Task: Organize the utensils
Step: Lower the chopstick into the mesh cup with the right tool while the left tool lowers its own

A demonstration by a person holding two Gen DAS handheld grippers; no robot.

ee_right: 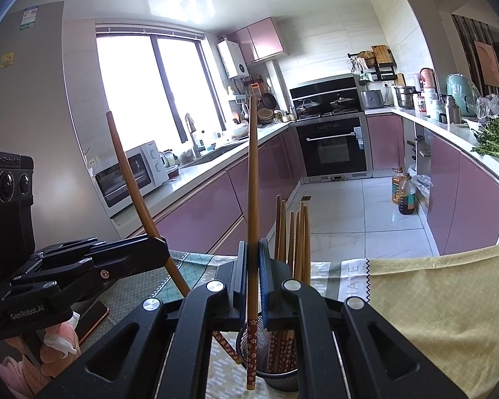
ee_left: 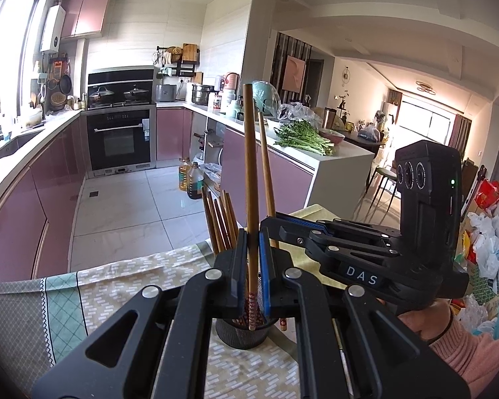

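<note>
White microwave (ee_right: 129,173) in right view only; greens (ee_left: 302,136) clearer left.

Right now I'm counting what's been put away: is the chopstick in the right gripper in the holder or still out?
Still out: the chopstick, near-upright in the shut right gripper, has its patterned tip outside the holder, against its near wall.

Black linkage grippers (ee_left: 251,266), pink knit sleeve (ee_left: 472,349)

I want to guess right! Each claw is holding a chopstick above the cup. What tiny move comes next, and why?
Probably lower the left claw a little: its chopstick stands upright with the patterned end already inside the black mesh cup, where the other chopsticks stand.
</note>
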